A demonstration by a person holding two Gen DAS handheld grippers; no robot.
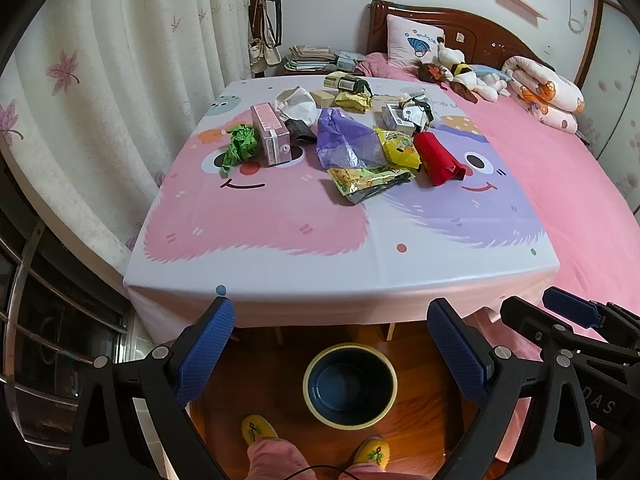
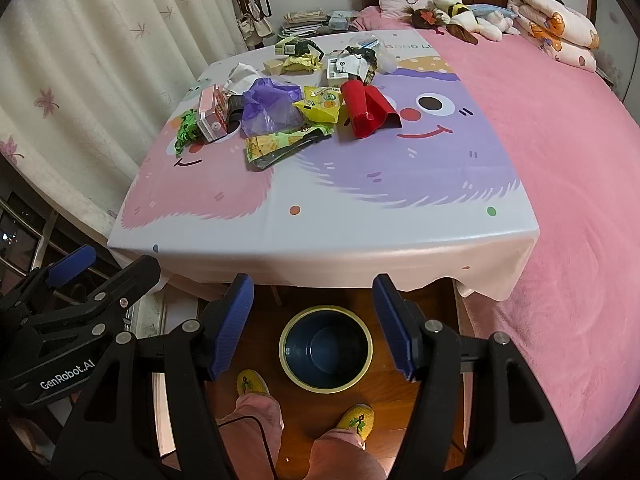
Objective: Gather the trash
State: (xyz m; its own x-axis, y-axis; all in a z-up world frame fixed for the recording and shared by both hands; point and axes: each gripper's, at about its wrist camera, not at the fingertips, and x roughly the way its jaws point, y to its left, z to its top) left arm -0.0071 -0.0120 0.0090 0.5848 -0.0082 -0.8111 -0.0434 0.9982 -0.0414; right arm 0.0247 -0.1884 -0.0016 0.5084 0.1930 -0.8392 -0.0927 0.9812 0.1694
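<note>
Clearly, nothing has been collected yet. From the left wrist view, the left gripper (image 1: 330, 342) is held low at the near edge of the table (image 1: 344, 276), its jaws wide apart and empty. The bin (image 1: 350, 386) is seen on the floor below, between the blue pads, and its inside looks bare. All the trash is piled toward the far half of the table: a green crumpled paper (image 1: 239, 147), a pink box (image 1: 270, 134), a purple bag (image 1: 347, 142), a snack wrapper (image 1: 368, 181) and a red box (image 1: 437, 157).

Over to the right wrist view: the right gripper (image 2: 313, 326) is likewise held apart, with nothing gripped. The same bin (image 2: 326, 350) sits empty under it, slippers (image 2: 252, 384) just beside. The pile (image 2: 280, 108) lies untouched, well apart from both grippers. The whole job is judged to be ahead.
</note>
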